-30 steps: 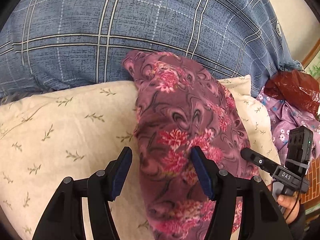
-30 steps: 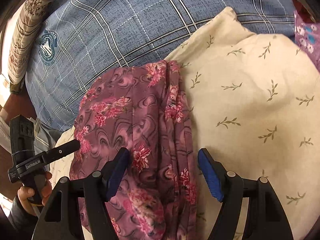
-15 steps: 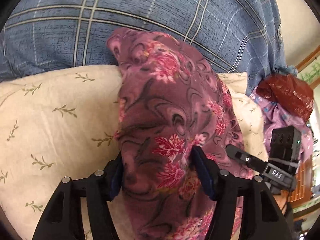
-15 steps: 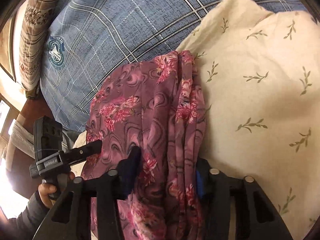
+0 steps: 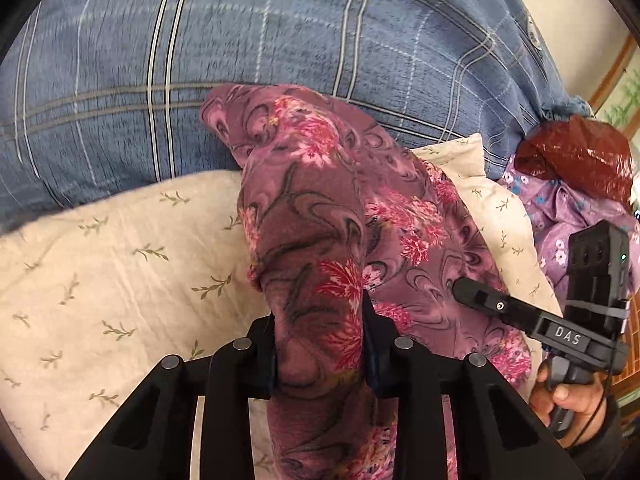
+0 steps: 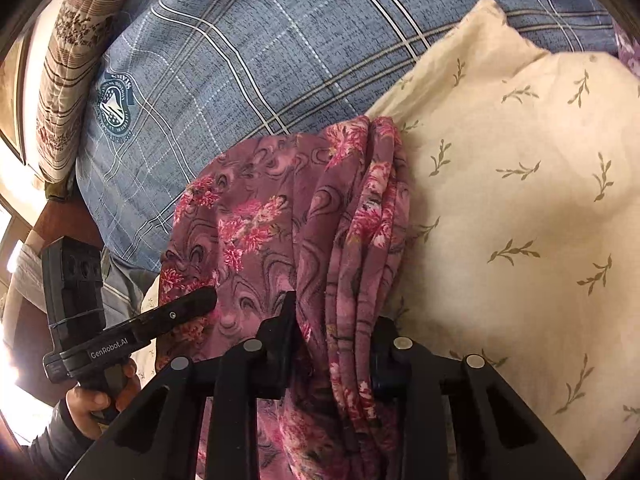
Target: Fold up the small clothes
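A purple floral garment [image 5: 360, 208] lies lengthwise across a cream leaf-print pillow [image 5: 120, 264]. My left gripper [image 5: 320, 344] is shut on a bunched fold at its near left edge, and the cloth bulges between the jaws. In the right wrist view my right gripper [image 6: 334, 344] is shut on the pleated right edge of the same garment [image 6: 260, 216]. Each view shows the other gripper: the right one [image 5: 520, 316] at the garment's right side, the left one [image 6: 132, 328] at its left side.
A blue plaid blanket [image 5: 280, 40] lies behind the pillow [image 6: 520, 200]. A lilac floral cloth [image 5: 560, 208] and a dark red bag [image 5: 576, 156] sit at the far right. A striped quilted cushion [image 6: 68, 60] stands at the left.
Both grippers were open around the garment's edges one second ago. They have since closed on the cloth, which now bunches up between the jaws.
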### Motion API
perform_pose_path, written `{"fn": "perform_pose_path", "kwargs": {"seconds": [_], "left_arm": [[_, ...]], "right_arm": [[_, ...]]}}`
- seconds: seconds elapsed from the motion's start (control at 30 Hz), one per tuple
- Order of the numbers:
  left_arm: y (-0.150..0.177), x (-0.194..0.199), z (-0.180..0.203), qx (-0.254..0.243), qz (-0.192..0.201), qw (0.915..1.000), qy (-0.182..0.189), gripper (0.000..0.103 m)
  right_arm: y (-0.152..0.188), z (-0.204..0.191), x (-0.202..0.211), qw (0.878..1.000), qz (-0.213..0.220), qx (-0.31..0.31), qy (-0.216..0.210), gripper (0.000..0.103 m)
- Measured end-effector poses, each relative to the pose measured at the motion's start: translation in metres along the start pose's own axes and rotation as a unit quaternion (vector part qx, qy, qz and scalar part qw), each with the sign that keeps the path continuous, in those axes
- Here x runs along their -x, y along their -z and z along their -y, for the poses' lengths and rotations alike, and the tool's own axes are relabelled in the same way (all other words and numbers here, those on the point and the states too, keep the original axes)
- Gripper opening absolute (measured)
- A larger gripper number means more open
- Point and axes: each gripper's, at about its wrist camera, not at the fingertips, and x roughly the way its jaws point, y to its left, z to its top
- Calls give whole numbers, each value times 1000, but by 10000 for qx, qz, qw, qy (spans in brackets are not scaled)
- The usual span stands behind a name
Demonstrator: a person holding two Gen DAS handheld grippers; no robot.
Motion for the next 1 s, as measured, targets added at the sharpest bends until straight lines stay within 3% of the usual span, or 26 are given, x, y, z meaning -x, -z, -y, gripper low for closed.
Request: {"fn": "perform_pose_path", "kwargs": {"seconds": [0.2, 0.57, 1.0], "left_arm": [[6, 19, 3, -121, 91, 9999, -80, 29], [20, 90, -9, -133, 324, 9993, -89, 29], [63, 179, -77, 258, 395, 9980, -421, 29]], "right_arm": [[5, -11, 14, 9999, 61, 99, -19, 27], [11, -54, 30, 9993, 163, 319, -72, 27], [38, -132, -6, 9967, -129, 710, -366, 27]]}}
